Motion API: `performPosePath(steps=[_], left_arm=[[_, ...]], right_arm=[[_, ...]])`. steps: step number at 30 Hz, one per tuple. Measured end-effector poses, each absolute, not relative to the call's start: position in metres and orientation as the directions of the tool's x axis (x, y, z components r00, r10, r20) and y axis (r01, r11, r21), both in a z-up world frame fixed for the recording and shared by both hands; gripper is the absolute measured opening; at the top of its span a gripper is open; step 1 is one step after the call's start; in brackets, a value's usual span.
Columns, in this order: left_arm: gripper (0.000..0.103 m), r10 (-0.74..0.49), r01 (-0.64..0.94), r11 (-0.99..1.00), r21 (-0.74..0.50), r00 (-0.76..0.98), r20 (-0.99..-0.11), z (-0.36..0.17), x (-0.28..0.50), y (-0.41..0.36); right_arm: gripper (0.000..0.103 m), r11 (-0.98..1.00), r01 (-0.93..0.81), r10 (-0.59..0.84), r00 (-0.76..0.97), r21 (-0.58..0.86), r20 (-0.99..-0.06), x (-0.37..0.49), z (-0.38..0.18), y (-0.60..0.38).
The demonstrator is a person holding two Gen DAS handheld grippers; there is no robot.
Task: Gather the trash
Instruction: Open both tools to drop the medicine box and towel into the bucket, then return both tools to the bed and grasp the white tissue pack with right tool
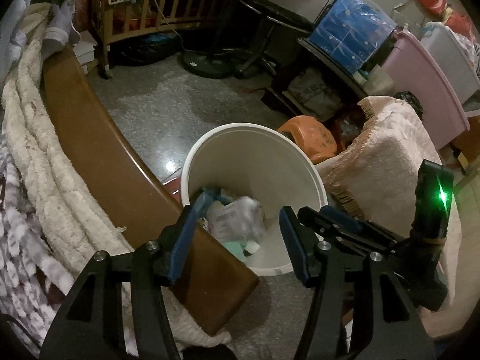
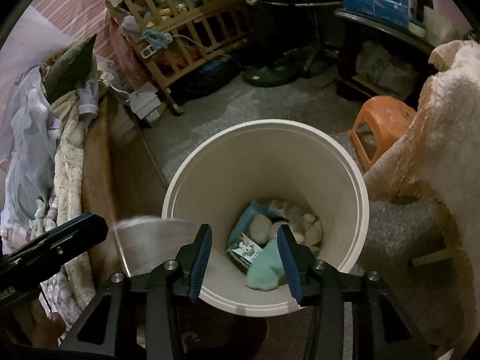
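A white round trash bin (image 1: pixel 255 162) stands on the floor beside the bed; it also shows in the right wrist view (image 2: pixel 264 156). Inside lie crumpled tissues (image 2: pixel 303 225), a blue wrapper (image 2: pixel 249 219), a small printed carton (image 2: pixel 244 250), a mint-green piece (image 2: pixel 265 270) and a clear plastic bag (image 1: pixel 237 219). My left gripper (image 1: pixel 243 219) is open and empty above the bin's near side. My right gripper (image 2: pixel 244 240) is open and empty directly over the bin. The right gripper (image 1: pixel 345 225) shows from the side in the left wrist view. The left gripper's tip (image 2: pixel 60 237) shows at lower left in the right wrist view.
A brown wooden bed frame (image 1: pixel 99 150) with cream bedding (image 1: pixel 36 156) runs along the left. An orange plastic stool (image 2: pixel 381 123) and a pink-blanket-covered seat (image 2: pixel 444 126) stand on the right. A wooden crib (image 1: pixel 156 9), a fan base (image 1: pixel 207 63) and storage boxes (image 1: pixel 351 36) are at the back.
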State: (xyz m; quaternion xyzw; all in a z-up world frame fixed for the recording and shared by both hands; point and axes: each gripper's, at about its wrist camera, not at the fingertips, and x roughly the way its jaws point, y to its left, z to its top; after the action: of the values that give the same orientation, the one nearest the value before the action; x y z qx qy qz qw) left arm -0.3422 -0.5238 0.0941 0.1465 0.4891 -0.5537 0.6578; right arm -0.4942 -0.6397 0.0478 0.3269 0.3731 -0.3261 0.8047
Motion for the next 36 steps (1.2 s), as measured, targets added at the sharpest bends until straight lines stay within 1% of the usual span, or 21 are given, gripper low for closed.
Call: performPosePath(steps=[8, 15, 22, 31, 36], left_arm=[[0.056, -0.574, 0.867, 0.403, -0.293, -0.01, -0.819, 0.097, -0.331, -0.506], [0.056, -0.559, 0.848, 0.478, -0.229, 0.092, -0.824, 0.1, -0.309, -0.475], [0.056, -0.533, 0.805, 0.558, -0.201, 0.162, -0.83, 0.099, -0.281, -0.44], [0.056, -0.477, 0.706, 0.687, -0.172, 0.259, -0.84, 0.094, -0.228, -0.368], [0.056, -0.439, 0.628, 0.76, -0.165, 0.31, -0.843, 0.091, -0.189, -0.315]], right_arm=[[0.043, 0.591, 0.755, -0.262, 0.512, 0.284, -0.818, -0.488, 0.049, -0.63], [0.043, 0.625, 0.726, -0.247, 0.532, 0.286, -0.81, -0.473, 0.055, -0.611], [0.043, 0.69, 0.67, -0.226, 0.559, 0.274, -0.798, -0.447, 0.07, -0.581], [0.044, 0.78, 0.558, -0.16, 0.616, 0.284, -0.771, -0.4, 0.09, -0.537], [0.044, 0.836, 0.465, -0.079, 0.628, 0.291, -0.775, -0.36, 0.089, -0.501]])
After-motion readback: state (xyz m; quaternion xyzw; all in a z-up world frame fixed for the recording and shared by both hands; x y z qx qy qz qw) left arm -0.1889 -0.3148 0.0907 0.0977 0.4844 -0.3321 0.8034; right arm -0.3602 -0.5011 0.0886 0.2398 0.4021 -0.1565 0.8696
